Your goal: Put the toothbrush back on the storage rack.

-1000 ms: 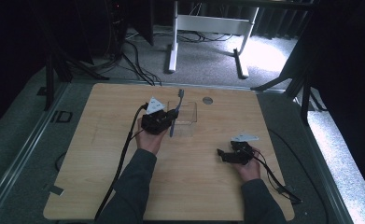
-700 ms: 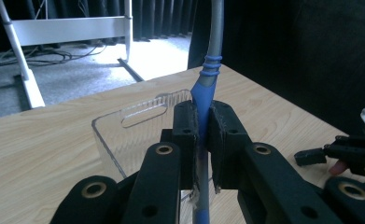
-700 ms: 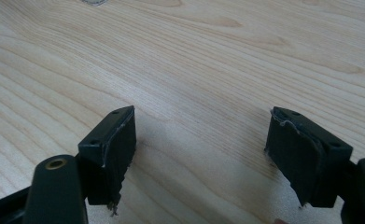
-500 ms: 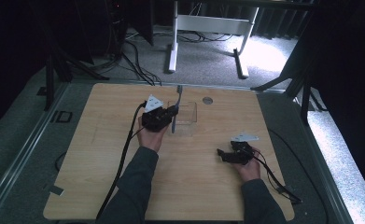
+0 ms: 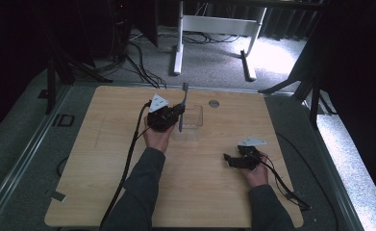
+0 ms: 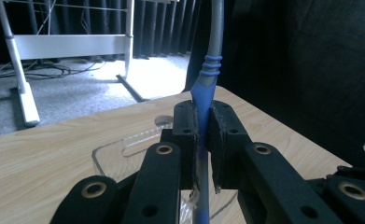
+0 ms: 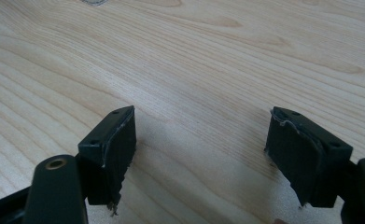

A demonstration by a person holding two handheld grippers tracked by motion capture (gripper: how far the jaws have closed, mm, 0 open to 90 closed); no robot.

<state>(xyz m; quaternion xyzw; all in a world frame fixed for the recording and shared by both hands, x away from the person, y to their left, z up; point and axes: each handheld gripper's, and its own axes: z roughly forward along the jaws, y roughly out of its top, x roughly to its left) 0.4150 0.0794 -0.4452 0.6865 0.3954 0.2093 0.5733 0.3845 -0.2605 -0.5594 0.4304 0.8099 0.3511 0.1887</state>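
A long thin grey stick with a blue ribbed grip (image 6: 211, 70), like a toothbrush handle, stands nearly upright between the pads of my left gripper (image 6: 202, 140), which is shut on its blue part. From above, the stick (image 5: 184, 94) rises past the left gripper (image 5: 176, 114) at the left edge of a clear plastic box (image 5: 194, 117). The same box (image 6: 124, 147) lies on the table just beyond the jaws. My right gripper (image 5: 229, 161) rests low at the table's right front. In its own view the right gripper (image 7: 201, 149) stands open, with bare wood between the pads.
The wooden table (image 5: 104, 168) has a small round grey disc (image 5: 214, 103) near its far edge. Cables trail from both grippers toward the front. A white table frame (image 5: 214, 24) stands on the floor beyond, and dark curtains close off the right side.
The left gripper and the stick it holds have edged slightly toward the table's far side. The right gripper has stayed where it was.
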